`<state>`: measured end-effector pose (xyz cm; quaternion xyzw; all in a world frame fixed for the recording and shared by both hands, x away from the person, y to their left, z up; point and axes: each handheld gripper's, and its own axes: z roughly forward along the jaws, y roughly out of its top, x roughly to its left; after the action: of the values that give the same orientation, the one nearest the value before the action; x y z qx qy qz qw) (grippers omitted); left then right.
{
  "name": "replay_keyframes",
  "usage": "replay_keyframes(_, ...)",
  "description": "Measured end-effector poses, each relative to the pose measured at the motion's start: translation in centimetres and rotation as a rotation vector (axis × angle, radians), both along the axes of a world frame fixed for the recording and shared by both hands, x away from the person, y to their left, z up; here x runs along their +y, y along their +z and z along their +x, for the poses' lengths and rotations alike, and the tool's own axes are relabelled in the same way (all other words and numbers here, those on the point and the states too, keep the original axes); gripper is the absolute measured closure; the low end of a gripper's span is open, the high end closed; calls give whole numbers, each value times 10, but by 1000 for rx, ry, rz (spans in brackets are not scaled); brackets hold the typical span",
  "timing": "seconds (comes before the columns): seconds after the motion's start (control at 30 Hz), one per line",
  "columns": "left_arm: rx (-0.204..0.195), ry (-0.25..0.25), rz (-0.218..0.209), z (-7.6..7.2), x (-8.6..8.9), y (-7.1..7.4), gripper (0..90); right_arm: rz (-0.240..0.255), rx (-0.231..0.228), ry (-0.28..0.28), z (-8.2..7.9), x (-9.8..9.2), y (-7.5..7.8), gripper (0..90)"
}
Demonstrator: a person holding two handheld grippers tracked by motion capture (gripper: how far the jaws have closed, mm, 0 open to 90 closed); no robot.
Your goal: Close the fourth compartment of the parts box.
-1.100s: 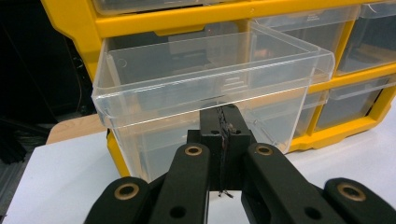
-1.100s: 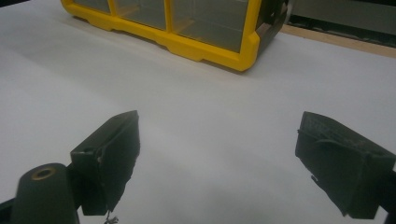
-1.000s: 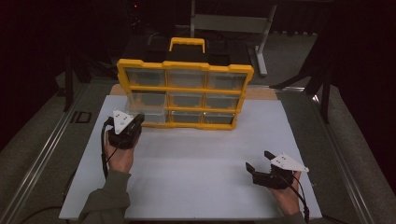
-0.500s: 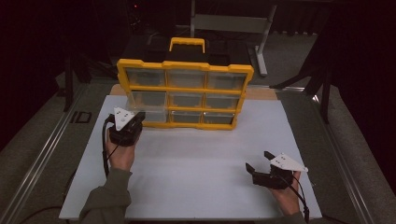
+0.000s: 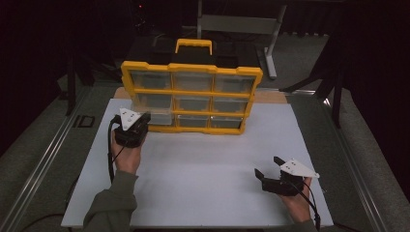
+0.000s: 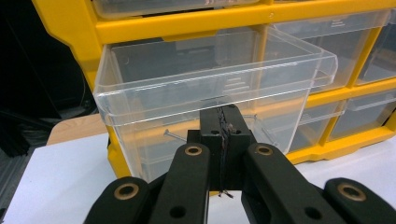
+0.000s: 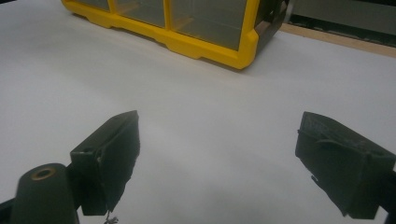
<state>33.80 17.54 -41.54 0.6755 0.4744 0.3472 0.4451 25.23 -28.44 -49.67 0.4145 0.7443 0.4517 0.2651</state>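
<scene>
Pulled partly out since the earlier frame, the clear plastic drawer (image 6: 210, 93) juts from the yellow nine-drawer plastic organiser's (image 5: 191, 92) lower left, left gripper (image 6: 223, 122) clenched on its front lip. Right gripper (image 7: 217, 163) rests on the white table (image 5: 208, 164), jaws released. No writing is legible.

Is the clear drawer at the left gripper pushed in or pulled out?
Pulled out: the clear drawer juts forward of the yellow frame, the left gripper shut on its front.

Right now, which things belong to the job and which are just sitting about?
In the job:
- yellow plastic organiser cabinet
- its clear plastic drawer, pulled partway out
- left claw, shut on the drawer's front

Just about:
- right claw, open above the white tabletop
</scene>
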Motion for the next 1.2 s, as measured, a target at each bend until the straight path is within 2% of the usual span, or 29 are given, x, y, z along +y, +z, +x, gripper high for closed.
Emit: replay_keyframes(1.2, 6, 8, 3, 19, -11, 1, 900, 7, 2, 4, 0, 0, 0, 140)
